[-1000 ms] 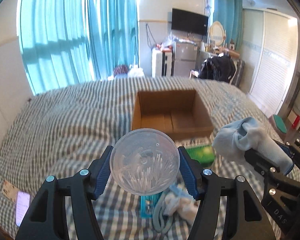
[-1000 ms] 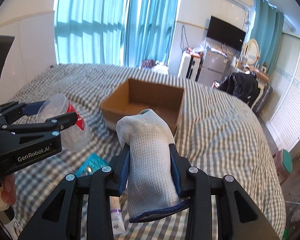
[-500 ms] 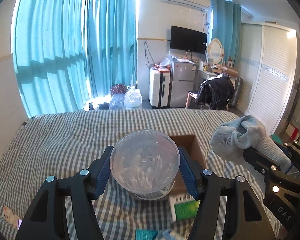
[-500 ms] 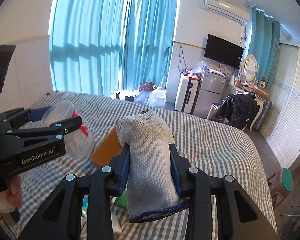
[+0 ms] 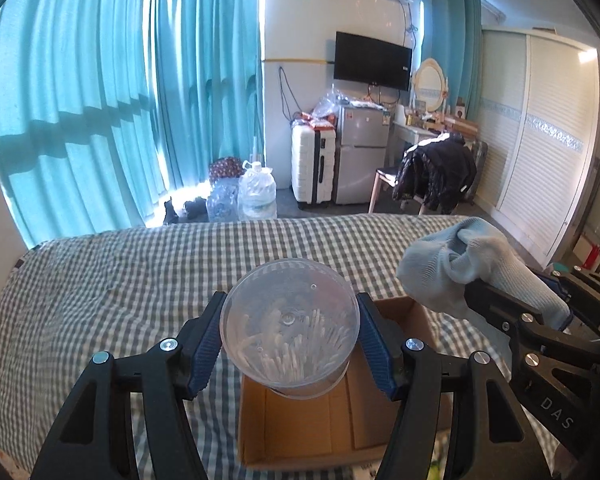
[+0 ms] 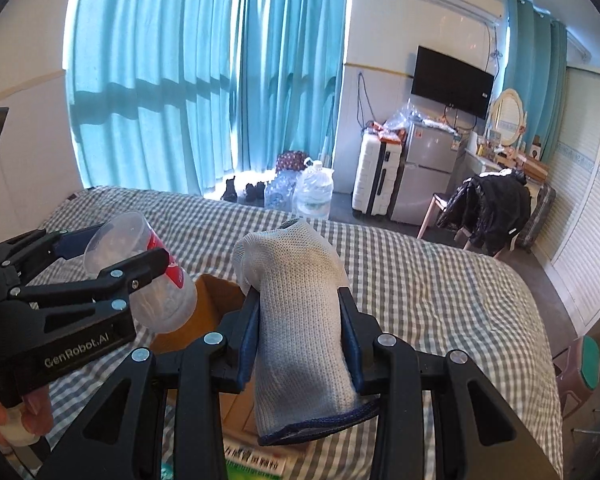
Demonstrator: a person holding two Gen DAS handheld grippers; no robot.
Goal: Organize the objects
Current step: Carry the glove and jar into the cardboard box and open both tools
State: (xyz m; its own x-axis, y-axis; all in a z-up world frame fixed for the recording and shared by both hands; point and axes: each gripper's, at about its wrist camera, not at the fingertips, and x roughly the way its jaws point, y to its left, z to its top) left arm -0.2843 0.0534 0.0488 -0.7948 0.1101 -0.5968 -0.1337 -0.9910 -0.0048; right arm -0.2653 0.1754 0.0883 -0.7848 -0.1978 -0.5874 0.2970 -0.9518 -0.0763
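Note:
My left gripper (image 5: pixel 290 330) is shut on a clear plastic tub of cotton swabs (image 5: pixel 290 322) and holds it above the open cardboard box (image 5: pixel 300 428) on the checked bed. In the right wrist view the tub (image 6: pixel 140 268) shows a red label, at the left over the box (image 6: pixel 208 292). My right gripper (image 6: pixel 300 320) is shut on a grey-white sock (image 6: pixel 300 308) with a dark blue cuff, held up above the box's near right side. The sock (image 5: pixel 472 268) also shows at the right of the left wrist view.
The grey checked bedspread (image 5: pixel 120 280) surrounds the box. A green printed packet (image 6: pixel 256 466) lies on the bed near the box's front edge. Beyond the bed's far edge are water bottles (image 5: pixel 256 192), a white suitcase (image 5: pixel 312 164), a small fridge and a chair with a black jacket.
Both grippers have moved forward with their loads. The box, a second ago farther ahead on the bed, now lies directly under the tub and the sock.

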